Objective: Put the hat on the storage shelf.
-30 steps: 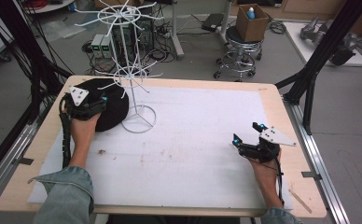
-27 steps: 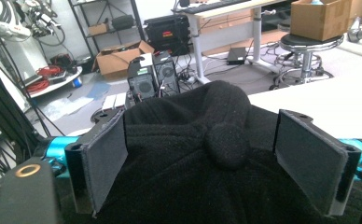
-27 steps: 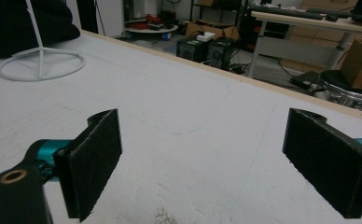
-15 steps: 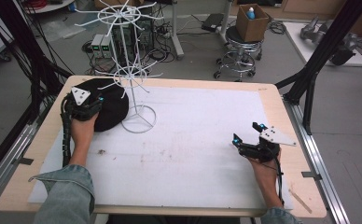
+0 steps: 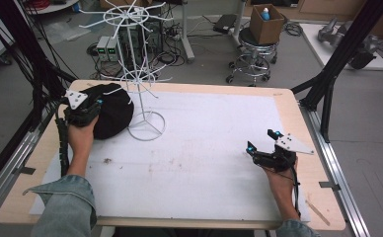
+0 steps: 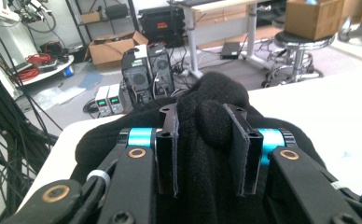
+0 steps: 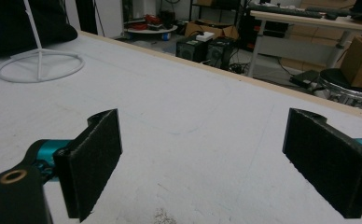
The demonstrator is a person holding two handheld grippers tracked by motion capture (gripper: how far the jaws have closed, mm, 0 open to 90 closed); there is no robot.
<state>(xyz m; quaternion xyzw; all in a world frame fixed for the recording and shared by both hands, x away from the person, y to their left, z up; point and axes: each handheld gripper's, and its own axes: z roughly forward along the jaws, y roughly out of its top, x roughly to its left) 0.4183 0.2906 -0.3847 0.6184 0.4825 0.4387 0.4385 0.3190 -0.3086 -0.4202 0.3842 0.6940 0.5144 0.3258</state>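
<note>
Hat: a black knit hat [image 5: 111, 111] lies on the left side of the table [image 5: 219, 89], right beside the foot of the white wire rack.
Left gripper: the left gripper [image 5: 92, 109] sits on top of the hat. In the left gripper view its jaws are squeezed on a bunched fold of the hat [image 6: 212, 121]. The wool bulges up between the two black pads [image 6: 236, 154].
How the hat feels: I think it is soft, floppy and light. It will sag and hang down when it is lifted. It will not break, and it should not slip, since the pads bite into thick wool.
Where to hold it: a fat fold near the top works well, like the one pinched now. A thin edge could slide out.
Rack: the white wire rack [image 5: 141, 74] stands upright with thin arms sticking out. Its round foot [image 5: 147, 126] touches or nearly touches the hat. The arms could snag the wool.
Right gripper: the right gripper [image 5: 261, 143] rests low near the right side of the table, well apart from the hat. Its jaws are spread wide with nothing between them, as the right gripper view shows with its pads [image 7: 95, 163].
</note>
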